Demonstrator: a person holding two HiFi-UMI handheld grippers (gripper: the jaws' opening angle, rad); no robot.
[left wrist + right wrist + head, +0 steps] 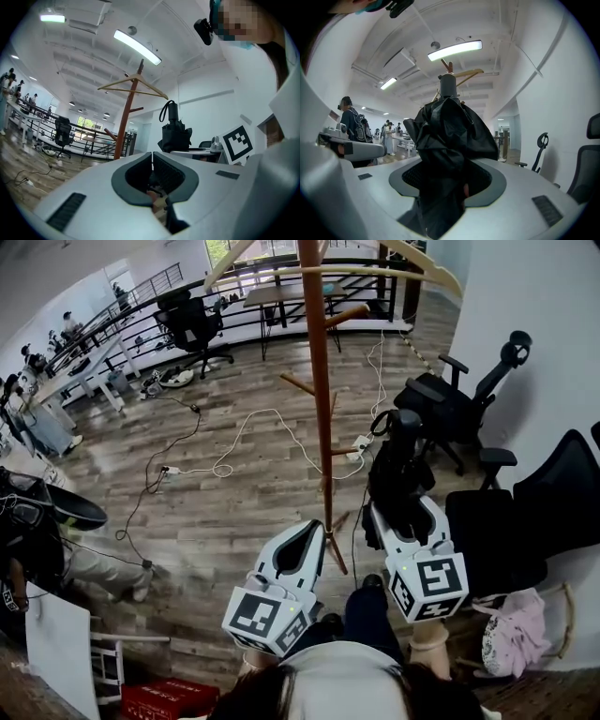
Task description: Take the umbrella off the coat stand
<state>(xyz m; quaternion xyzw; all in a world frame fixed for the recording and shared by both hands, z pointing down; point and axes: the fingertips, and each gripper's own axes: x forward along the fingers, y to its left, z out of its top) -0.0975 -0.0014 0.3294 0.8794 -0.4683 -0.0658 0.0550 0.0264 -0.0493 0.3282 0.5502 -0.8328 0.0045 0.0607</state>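
— While the wooden coat stand (319, 381) rises ahead, where's the umbrella (398, 470)?
— Right of its pole: black, folded, fabric bunched, strap loop on top. The right gripper (447, 166) is clamped on it; the left gripper (152, 154) is pinched together, empty.

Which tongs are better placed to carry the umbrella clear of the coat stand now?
Right. The right tongs are clamped on the black umbrella, beside the coat stand. The left tongs are shut and empty.
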